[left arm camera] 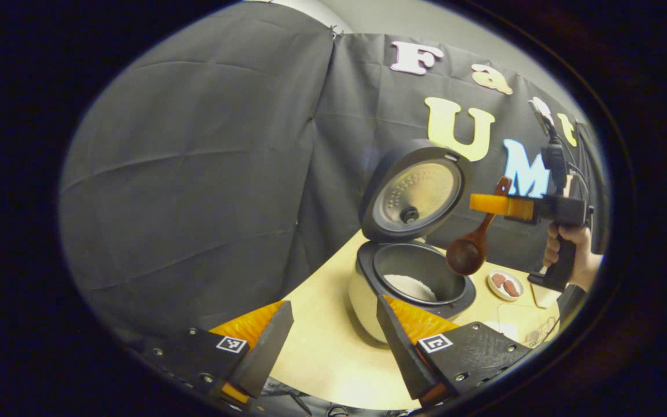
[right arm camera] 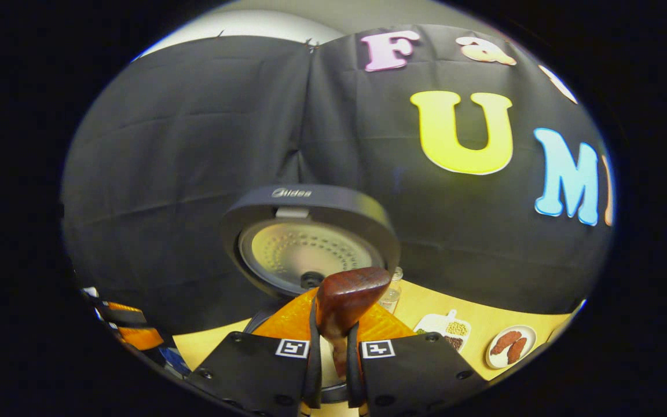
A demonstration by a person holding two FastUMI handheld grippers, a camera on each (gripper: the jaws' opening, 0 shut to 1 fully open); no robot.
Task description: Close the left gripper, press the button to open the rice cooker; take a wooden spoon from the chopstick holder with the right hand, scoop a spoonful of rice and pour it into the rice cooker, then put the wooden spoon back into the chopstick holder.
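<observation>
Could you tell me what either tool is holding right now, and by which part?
The right tool grips the wooden spoon by its handle, near the end. The left tool is open, holding nothing.

The left gripper hangs low with its fingers spread wide apart, while well beyond it the right gripper, held by a hand on its grip, reaches sideways, its fingers pinched together on the spoon handle.
</observation>
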